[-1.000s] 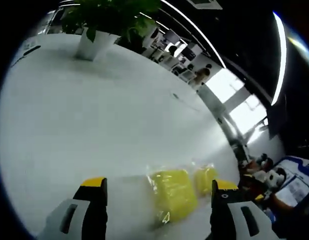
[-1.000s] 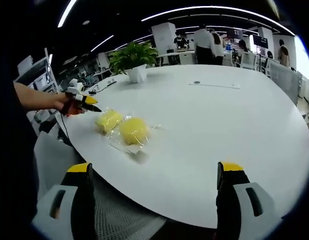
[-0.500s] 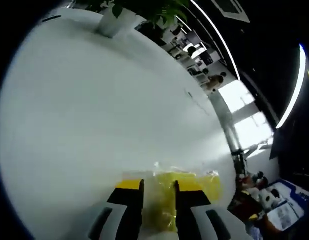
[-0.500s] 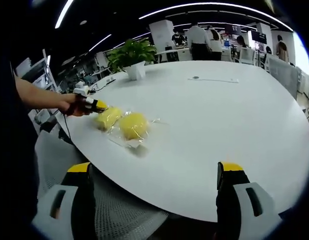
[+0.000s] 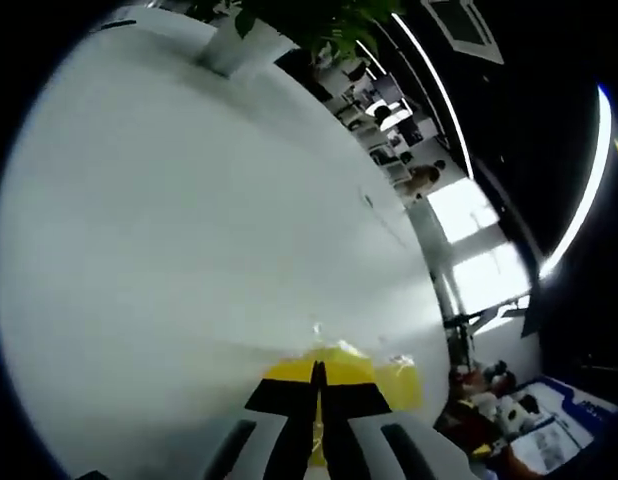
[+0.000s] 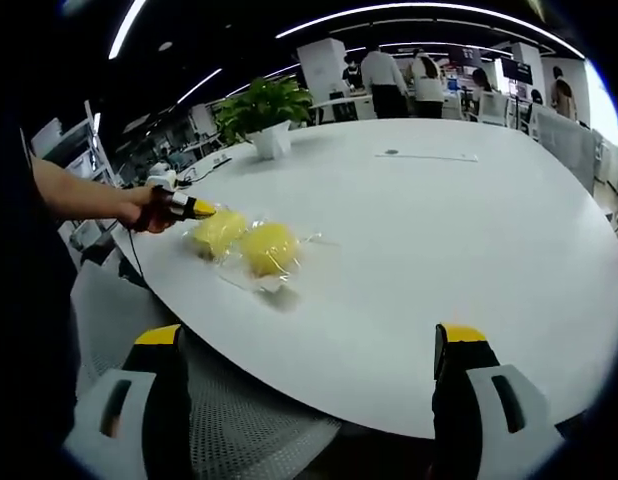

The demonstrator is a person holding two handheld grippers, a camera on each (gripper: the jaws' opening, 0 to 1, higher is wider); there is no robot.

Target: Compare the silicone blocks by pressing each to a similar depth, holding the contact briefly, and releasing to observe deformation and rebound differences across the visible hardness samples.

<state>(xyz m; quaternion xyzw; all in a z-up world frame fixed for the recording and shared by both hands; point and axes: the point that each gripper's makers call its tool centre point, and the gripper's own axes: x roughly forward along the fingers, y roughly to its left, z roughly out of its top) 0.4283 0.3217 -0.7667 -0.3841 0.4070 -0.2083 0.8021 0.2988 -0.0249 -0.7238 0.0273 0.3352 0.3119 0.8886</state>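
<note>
You are pressing the clenched left gripper against the left silicone block; its wrapper may be slipping. Your right gripper is hanging released.

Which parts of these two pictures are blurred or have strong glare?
Left gripper view: the yellow block and table look soft and blurred; the windows are overexposed. Right gripper view: sharper, with ceiling light strips glaring and edges bent by fisheye.
</note>
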